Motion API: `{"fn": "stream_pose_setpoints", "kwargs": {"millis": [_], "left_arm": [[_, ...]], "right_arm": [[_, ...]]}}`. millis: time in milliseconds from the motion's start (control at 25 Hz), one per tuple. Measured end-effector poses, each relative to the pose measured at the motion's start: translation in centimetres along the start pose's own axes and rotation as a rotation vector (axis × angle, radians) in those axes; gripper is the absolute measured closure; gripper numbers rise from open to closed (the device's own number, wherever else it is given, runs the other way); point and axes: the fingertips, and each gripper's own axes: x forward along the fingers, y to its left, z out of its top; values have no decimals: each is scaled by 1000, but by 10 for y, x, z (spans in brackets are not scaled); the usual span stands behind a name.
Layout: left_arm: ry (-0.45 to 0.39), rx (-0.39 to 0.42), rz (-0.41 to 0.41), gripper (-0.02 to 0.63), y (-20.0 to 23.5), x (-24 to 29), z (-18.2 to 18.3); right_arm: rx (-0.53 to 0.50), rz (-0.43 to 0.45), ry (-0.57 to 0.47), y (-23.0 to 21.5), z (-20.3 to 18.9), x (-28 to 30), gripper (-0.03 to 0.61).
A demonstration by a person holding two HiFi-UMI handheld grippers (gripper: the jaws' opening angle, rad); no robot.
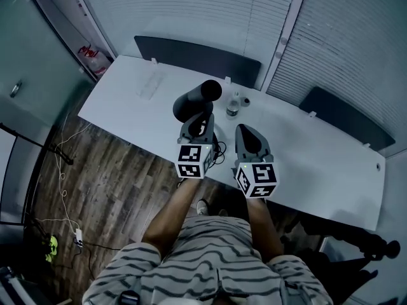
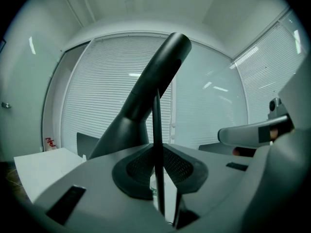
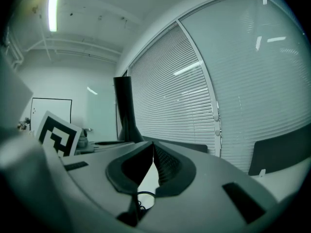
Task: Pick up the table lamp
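The black table lamp (image 1: pixel 196 100) has a thick tube-shaped head that tilts up over the white table (image 1: pixel 127 91). My left gripper (image 1: pixel 201 127) is shut on the lamp's thin stem. In the left gripper view the stem (image 2: pixel 157 130) runs upright between the pads of the left gripper (image 2: pixel 158 152), with the lamp head (image 2: pixel 154 79) rising behind it. My right gripper (image 1: pixel 252 138) hovers beside it on the right, apart from the lamp. Its jaws meet at the tips of the right gripper (image 3: pixel 153 147) with nothing between them. The lamp (image 3: pixel 125 108) shows to its left.
A small clear bottle (image 1: pixel 233 106) and a small round object (image 1: pixel 245 101) stand on the table just behind the grippers. A black cable (image 1: pixel 220 150) lies below them. Dark chair backs (image 1: pixel 197 56) (image 1: pixel 346 116) line the far edge, under window blinds. Cords lie on the wooden floor (image 1: pixel 63 176).
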Motion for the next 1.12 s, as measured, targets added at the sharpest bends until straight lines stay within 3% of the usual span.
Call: {"fn": "stream_pose_setpoints", "kwargs": {"millis": [1120], "left_arm": [[-67,8,-1,557,-29,-58,31]], "right_arm": [[8,31,-23,27,8,-9,566]]}}
